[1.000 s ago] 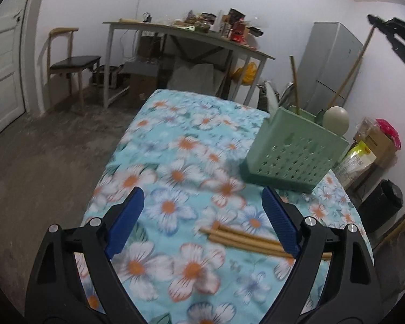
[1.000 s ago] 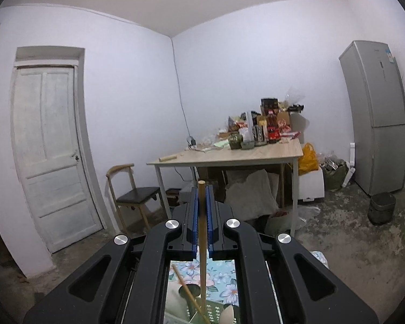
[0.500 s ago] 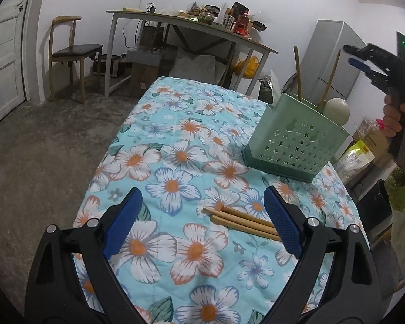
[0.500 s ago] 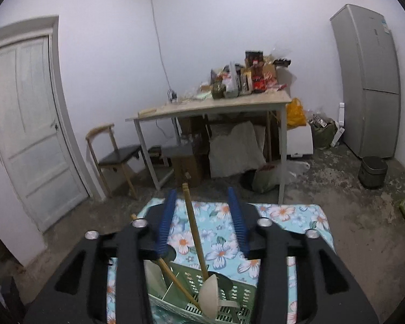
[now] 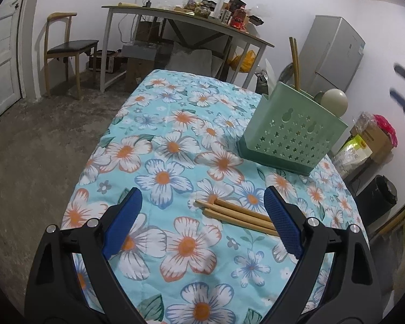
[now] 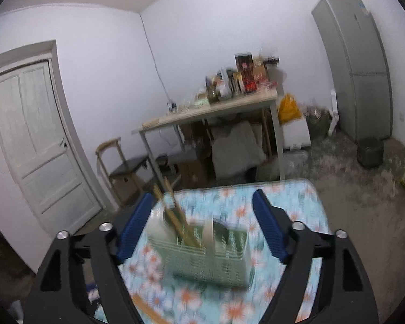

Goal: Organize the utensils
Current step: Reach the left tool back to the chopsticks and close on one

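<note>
A green perforated utensil basket (image 5: pixel 291 132) stands on the floral tablecloth (image 5: pixel 175 145). Two wooden chopsticks (image 5: pixel 294 62) and a pale spoon (image 5: pixel 336 101) stand upright in it. Several wooden chopsticks (image 5: pixel 235 214) lie flat on the cloth in front of the basket. My left gripper (image 5: pixel 202 224) is open and empty, just short of the lying chopsticks. My right gripper (image 6: pixel 202 229) is open and empty, above the basket (image 6: pixel 202 253) with its chopsticks (image 6: pixel 175 216); it also shows blurred at the right edge of the left wrist view (image 5: pixel 403 91).
A cluttered side table (image 5: pixel 189 24) and a wooden chair (image 5: pixel 67 46) stand behind the cloth-covered table. A grey fridge (image 5: pixel 334 54) stands at the back right. Boxes and bags (image 5: pixel 370 140) and a dark bin (image 5: pixel 378 194) sit on the floor to the right.
My right gripper opened and let go of a chopstick, which now stands in the basket, then drew back to the right. My left gripper moved slightly closer over the lying chopsticks.
</note>
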